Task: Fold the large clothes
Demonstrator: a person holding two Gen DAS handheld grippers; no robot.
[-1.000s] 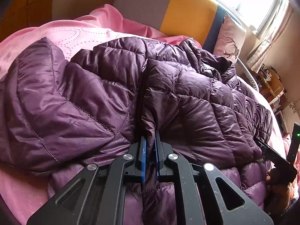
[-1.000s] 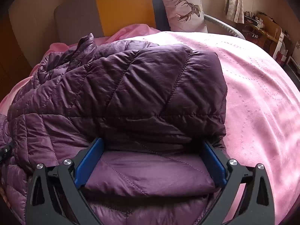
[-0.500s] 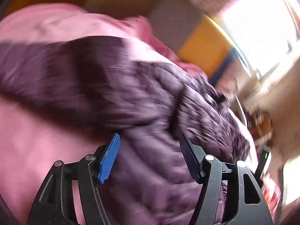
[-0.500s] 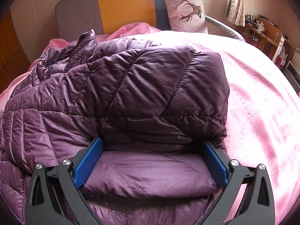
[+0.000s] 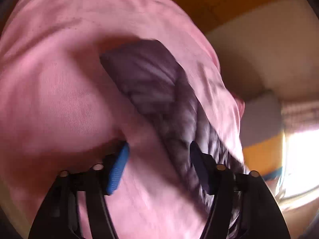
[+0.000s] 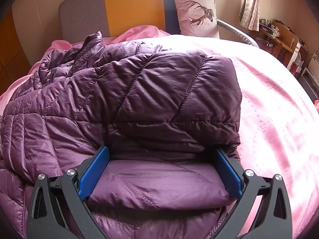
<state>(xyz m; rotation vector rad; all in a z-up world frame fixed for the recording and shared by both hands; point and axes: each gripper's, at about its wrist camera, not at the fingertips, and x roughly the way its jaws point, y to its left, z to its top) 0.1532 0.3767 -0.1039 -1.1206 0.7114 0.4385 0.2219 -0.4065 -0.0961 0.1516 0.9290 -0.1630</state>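
A purple quilted down jacket (image 6: 139, 103) lies partly folded on a pink bedspread (image 6: 279, 119). My right gripper (image 6: 160, 159) is open, its blue pads on either side of a folded jacket layer near the hem. In the blurred left wrist view, my left gripper (image 5: 159, 155) is open and empty over the pink bedspread (image 5: 59, 79). A strip of the jacket (image 5: 151, 83) runs diagonally past its right finger.
A grey, yellow and blue headboard (image 6: 129, 12) stands behind the bed, with a deer-print pillow (image 6: 197, 14) against it. A wooden desk with clutter (image 6: 279, 33) stands at the far right by a curtained window.
My left gripper let go of the jacket fold, opened, and swung fast to the left off the jacket over the bedspread. My right gripper stayed open and edged slightly back.
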